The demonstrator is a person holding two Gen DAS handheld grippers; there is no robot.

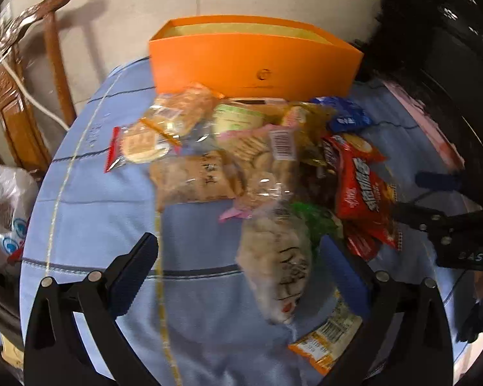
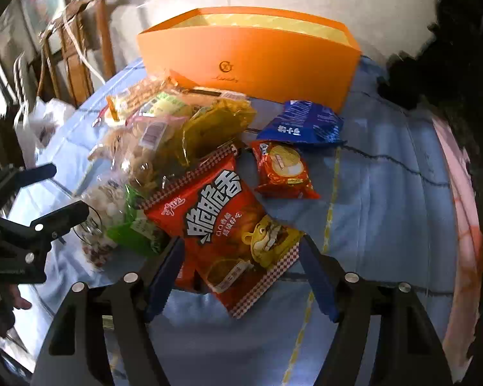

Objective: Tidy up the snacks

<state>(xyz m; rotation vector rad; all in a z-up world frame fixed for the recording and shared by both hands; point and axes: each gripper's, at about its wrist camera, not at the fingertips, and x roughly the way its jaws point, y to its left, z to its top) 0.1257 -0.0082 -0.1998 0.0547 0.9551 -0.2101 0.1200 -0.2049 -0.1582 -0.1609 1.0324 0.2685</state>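
Both grippers hang over the snack pile [image 1: 241, 160] on the blue cloth [image 1: 90, 199], before the orange box [image 1: 254, 61]. Left gripper [image 1: 238, 276]: jaws wide, empty. Right gripper [image 2: 241, 276]: jaws wide astride the red packet [image 2: 222, 225], not gripping.

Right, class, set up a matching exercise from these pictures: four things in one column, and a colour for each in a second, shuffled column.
Things:
1. storage box
2. large crisp bag
3. small packet beside the box
4. tablecloth

Colours:
A. light blue with dark stripes
B. red with white lettering
C. orange
D. dark blue

Pairs: 1-C, 2-B, 3-D, 4-A
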